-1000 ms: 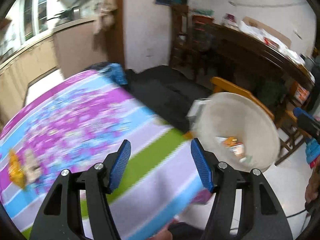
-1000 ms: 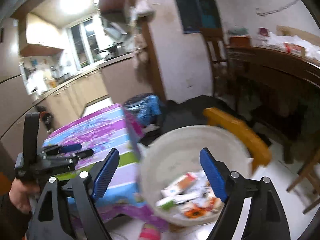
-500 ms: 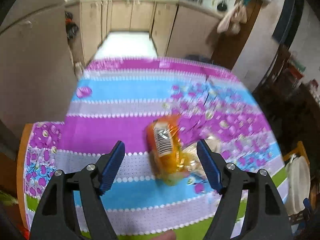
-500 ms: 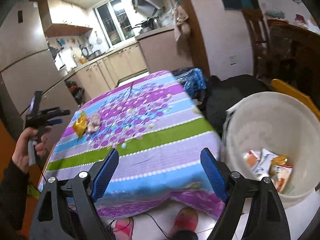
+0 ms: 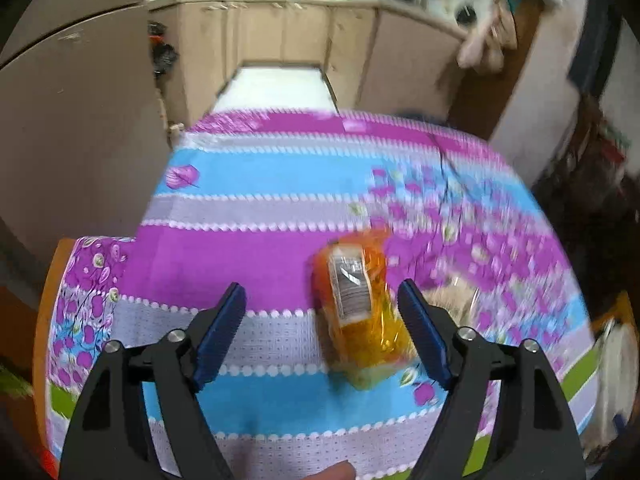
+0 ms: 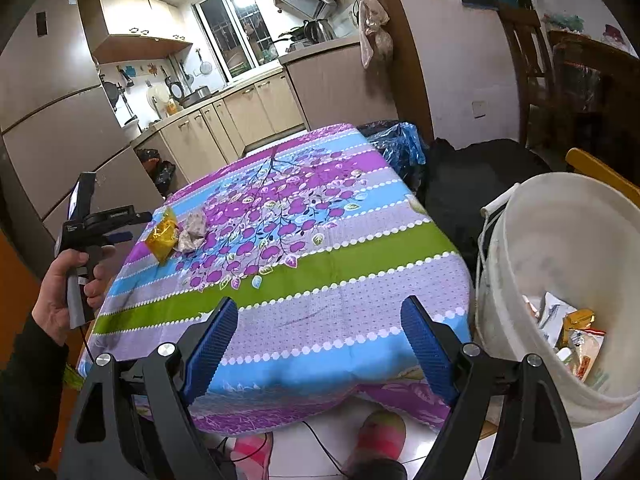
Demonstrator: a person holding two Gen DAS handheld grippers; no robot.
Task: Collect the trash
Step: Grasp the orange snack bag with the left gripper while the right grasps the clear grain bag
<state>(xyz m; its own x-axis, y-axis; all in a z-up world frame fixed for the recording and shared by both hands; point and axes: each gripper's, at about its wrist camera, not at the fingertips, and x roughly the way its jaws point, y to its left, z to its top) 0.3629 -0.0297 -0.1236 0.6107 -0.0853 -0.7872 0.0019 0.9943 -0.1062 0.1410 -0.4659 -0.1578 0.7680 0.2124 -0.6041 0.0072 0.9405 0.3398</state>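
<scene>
Since a second ago, the left gripper (image 5: 320, 336) has been swung away from the white bucket (image 6: 520, 264) and is now aimed down at the table (image 5: 248, 248), which is covered with a striped, flowered cloth. An orange wrapper (image 5: 356, 304) is seen lying flat on the table, in the gap between the blue pads but nearer the right-hand pad (image 5: 420, 336); the jaws are opening and the wrapper is not touched by them. A pale crumpled wrapper (image 5: 452, 300) lies on the table just beside the orange one, partly hidden behind that pad. In the right wrist view, the right gripper (image 6: 320, 348) is held released over the near edge of the table, with nothing between its pads. The left gripper is gripped by a hand (image 6: 64, 292) at the far left side of the table, next to both wrappers. The bucket stands to the right of the table, off its near corner, and several pieces of trash (image 6: 568, 332) are seen inside it.
</scene>
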